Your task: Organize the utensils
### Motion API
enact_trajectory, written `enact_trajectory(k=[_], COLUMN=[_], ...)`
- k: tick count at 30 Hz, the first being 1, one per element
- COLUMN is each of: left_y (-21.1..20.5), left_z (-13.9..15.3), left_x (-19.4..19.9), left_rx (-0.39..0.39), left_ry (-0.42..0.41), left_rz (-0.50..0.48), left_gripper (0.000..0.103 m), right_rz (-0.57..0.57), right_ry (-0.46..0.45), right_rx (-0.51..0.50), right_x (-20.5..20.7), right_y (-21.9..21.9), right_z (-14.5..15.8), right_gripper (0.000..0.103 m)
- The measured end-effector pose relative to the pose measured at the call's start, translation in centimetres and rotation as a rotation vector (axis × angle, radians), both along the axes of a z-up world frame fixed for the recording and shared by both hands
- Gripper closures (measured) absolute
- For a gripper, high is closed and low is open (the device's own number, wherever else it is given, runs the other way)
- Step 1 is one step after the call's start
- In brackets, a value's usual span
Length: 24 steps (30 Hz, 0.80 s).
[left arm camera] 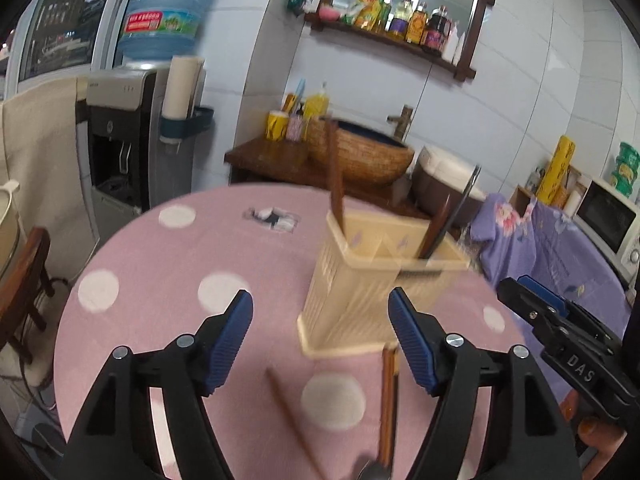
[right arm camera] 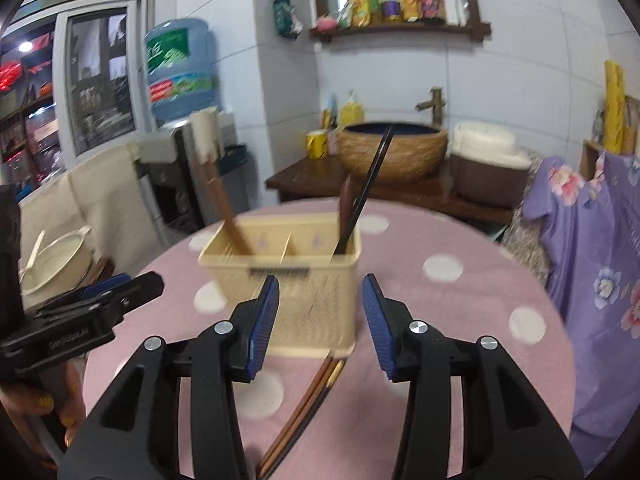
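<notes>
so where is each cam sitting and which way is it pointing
Left wrist view: sits on the left gripper, looks forward and down over the pink dotted table at the cream utensil basket; its own open jaws show, with the right gripper at the right edge.
Right wrist view: sits on the right gripper, faces the same basket; its open jaws show, with the left gripper and a hand at left.
Shared: basket, chopsticks on the table, woven basin behind.

L wrist cam: close, angled down over pink table [left arm camera: 160, 300]. R wrist cam: same, from the right. Both share cream utensil basket [right arm camera: 288, 280], sink behind.
</notes>
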State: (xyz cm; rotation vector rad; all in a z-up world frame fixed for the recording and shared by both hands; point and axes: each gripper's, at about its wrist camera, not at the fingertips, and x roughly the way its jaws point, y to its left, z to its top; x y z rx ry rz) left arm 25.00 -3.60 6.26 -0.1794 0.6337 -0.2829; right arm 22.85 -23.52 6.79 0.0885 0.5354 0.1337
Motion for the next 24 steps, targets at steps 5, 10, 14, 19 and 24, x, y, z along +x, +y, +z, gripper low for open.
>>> enact_trajectory(k=[5, 10, 14, 19, 24], left_y=[1.9, 2.7, 3.1, 3.1, 2.8], left_z=[-4.2, -6.7, -7.8, -8.5, -8.6], left_x=[-2.0, -3.6, -4.2, -4.5, -4.7], left_rx=[0.008, 0.036, 0.047, 0.049, 0.057], left_ry=[0.109, 0.167, 0.196, 0.216, 0.215], left_rz=[0.010, -0.013, -0.024, -0.029, -0.037], left_gripper=[0.033, 0.033, 0.034, 0.035, 0.035], right_rz=[0.182, 0.330, 0.387, 0.457, 0.485], right_ry=[0.152, 0.250, 0.299, 0.338, 0.378], right_rx=[0.055, 0.048, 0.085, 0.085, 0.108], right_x=[-2.4, -3.9, -3.8, -3.2, -1.9], right_y=[1.7, 3.3, 3.2, 3.5, 3.2], right_z=[-5.3, -9.4, -10.8, -11.7, -12.9], right_gripper=[0.060, 0.065, 0.066, 0.067, 0.068])
